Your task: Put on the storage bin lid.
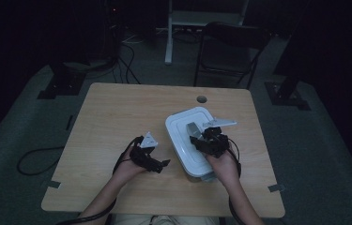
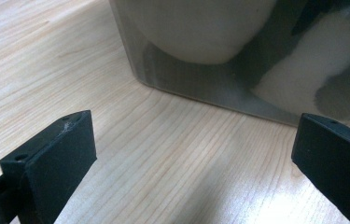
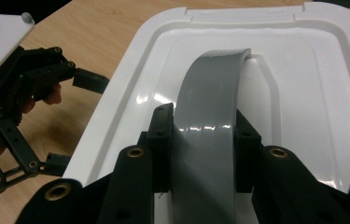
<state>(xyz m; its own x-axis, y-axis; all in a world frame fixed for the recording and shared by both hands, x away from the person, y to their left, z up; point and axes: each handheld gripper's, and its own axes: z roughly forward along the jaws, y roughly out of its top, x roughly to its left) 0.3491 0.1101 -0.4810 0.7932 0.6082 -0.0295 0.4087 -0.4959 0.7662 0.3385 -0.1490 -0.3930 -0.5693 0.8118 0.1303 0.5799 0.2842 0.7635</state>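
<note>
We've got the right tool [image 3: 204,140] pinched on the grey handle [image 3: 207,121] of the white lid [image 3: 322,88], pads on both edges of the strap, seated low near its root. The box [image 1: 190,140] sits on the right half of the surface [image 1: 117,112], long side running away from us, lid on top. The left tool [image 1: 157,161] is spread wide with nothing between the jaws, resting just beside the box's left wall; in the left gripper view that wall [image 2: 200,88] reads as cloudy translucent plastic with pale contents behind it that we can't identify. Handling guess: rigid plastic, glossy so likely slippery on the flat faces, probably light unless it's full. The handle looks like the only good purchase on top; it's arched and looks stiff. If the lid is clipped, a pull may lift the whole box, so we'd brace the side wall with the left tool, gripping low where the wall is straight.
</note>
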